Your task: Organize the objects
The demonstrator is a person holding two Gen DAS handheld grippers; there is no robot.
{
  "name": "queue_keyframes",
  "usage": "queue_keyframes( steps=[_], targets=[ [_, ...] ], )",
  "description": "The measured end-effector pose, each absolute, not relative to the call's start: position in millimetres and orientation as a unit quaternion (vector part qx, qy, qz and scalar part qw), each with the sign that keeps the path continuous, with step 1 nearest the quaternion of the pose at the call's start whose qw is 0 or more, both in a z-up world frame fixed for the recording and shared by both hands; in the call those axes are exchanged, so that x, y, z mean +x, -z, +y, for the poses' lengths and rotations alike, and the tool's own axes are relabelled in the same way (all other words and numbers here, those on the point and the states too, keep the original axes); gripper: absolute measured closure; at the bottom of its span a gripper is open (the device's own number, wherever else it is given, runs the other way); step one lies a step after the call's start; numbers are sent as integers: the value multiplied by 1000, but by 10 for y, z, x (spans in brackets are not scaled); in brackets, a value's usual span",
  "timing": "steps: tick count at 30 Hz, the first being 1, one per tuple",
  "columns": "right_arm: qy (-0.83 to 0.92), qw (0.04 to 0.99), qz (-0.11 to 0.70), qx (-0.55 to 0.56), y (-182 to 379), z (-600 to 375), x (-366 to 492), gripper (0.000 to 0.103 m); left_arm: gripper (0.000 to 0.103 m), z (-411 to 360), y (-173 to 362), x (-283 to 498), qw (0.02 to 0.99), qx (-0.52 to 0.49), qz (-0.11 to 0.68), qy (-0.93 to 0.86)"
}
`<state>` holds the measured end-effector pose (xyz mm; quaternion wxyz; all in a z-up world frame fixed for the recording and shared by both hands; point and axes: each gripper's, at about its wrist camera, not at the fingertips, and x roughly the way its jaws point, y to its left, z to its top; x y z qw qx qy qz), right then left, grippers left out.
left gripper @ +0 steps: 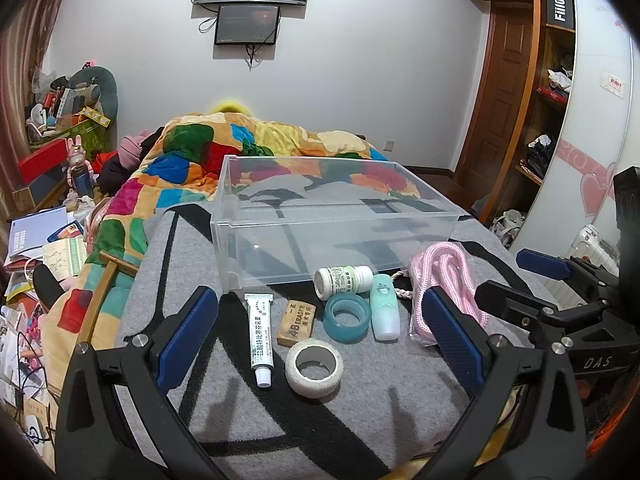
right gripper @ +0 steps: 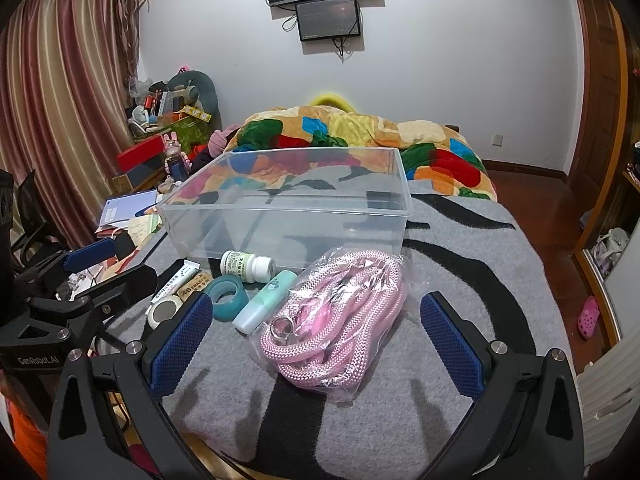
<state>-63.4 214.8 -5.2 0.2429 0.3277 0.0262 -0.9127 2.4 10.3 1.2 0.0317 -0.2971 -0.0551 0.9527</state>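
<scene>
An empty clear plastic bin [left gripper: 332, 220] [right gripper: 288, 212] stands on the grey blanket. In front of it lie a white tube [left gripper: 260, 336], a brown eraser [left gripper: 297, 323], a white tape roll [left gripper: 314, 368], a teal tape roll [left gripper: 346, 318] [right gripper: 228, 296], a white pill bottle [left gripper: 343, 281] [right gripper: 246, 266], a mint bottle [left gripper: 385, 312] [right gripper: 264, 302] and a bagged pink rope [left gripper: 444, 292] [right gripper: 332, 332]. My left gripper [left gripper: 320, 336] is open above the small items. My right gripper [right gripper: 316, 340] is open around the pink rope bag, not touching it.
The bed's grey blanket [right gripper: 460, 264] has a colourful quilt [left gripper: 248, 148] behind the bin. Papers and boxes clutter the floor at left [left gripper: 36, 240]. A wardrobe [left gripper: 548, 92] stands at right, screens [left gripper: 248, 0] hang on the far wall.
</scene>
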Motion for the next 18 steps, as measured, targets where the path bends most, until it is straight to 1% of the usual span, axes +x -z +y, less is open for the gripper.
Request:
queue_keyframes(
  steps=[18],
  targets=[
    [912, 244, 24, 329, 49, 2137, -602, 0, 0, 119, 12, 30, 35, -300, -57, -952]
  ],
)
